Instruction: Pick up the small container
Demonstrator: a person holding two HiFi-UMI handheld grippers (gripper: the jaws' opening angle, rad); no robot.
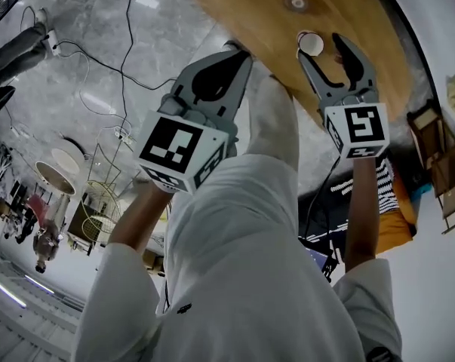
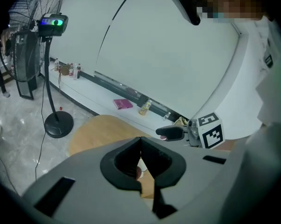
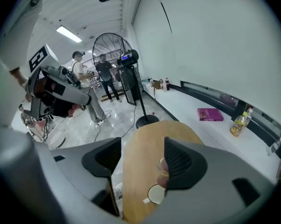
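A small white round container (image 1: 312,44) sits near the edge of the round wooden table (image 1: 250,6). In the right gripper view the container (image 3: 155,193) lies low in the picture, just in front of the right-hand jaw. A second small, clear round thing (image 1: 296,3) stands further in on the table. My right gripper (image 1: 319,45) hangs over the table edge, open, and the white container shows between its jaw tips without touching them. My left gripper (image 1: 238,51) is off the table's left edge, jaws shut with nothing in them. In its own view the tips of the left gripper (image 2: 140,140) meet.
A floor fan on a stand (image 2: 49,78) and cables are on the grey floor left of the table. A ledge along the white wall carries a pink book (image 3: 210,114) and a bottle (image 3: 239,120). Two people (image 3: 103,76) stand beside another large fan (image 3: 113,50).
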